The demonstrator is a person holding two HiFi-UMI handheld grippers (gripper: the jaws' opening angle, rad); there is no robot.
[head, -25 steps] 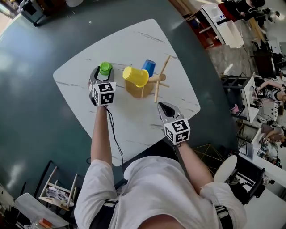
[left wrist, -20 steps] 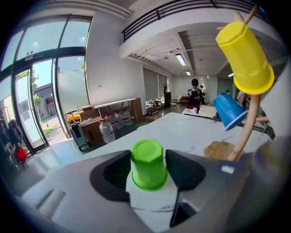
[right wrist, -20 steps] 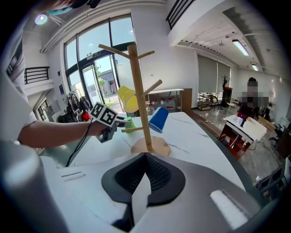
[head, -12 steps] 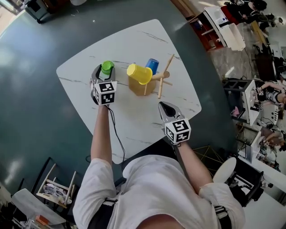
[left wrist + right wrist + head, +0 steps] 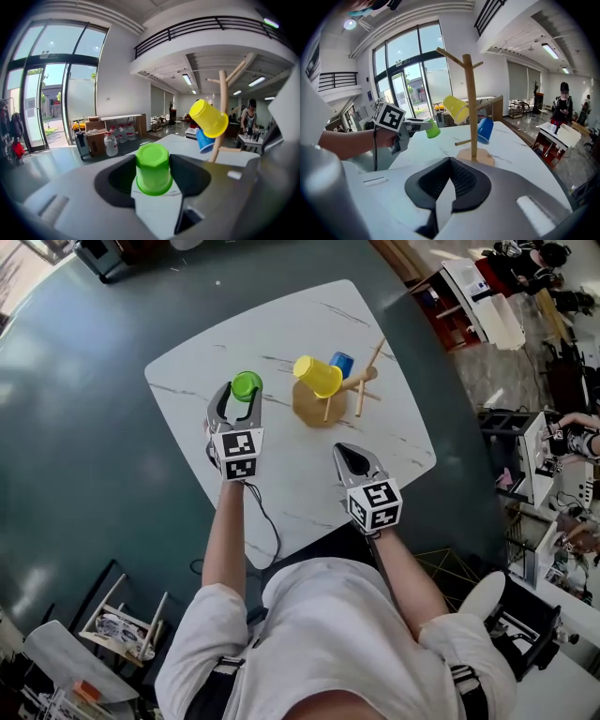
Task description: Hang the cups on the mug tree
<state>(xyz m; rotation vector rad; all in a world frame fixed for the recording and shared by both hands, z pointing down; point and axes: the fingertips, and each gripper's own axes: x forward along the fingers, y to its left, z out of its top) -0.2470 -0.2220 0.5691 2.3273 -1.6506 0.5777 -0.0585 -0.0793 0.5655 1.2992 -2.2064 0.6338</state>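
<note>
Left gripper (image 5: pixel 242 399): jaws wide, just been closing, clamped on inverted green plastic cup (image 5: pixel 247 385), upper left-centre of head view, raised off white marble-pattern bench (image 5: pixel 291 484). Right gripper (image 5: pixel 343 452): jaws fully together, empty. Wooden mug tree (image 5: pixel 359 390), upper centre, carries yellow plastic cup (image 5: pixel 317 376) and blue plastic cup (image 5: pixel 342 364). Likely risks: smooth tapered cup slipping from grip; green cup knocking yellow one off; light tree tipping, unbraced by right gripper.

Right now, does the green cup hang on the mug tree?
No, the left gripper, whose jaws just closed further, holds the green cup away from the mug tree.
</note>
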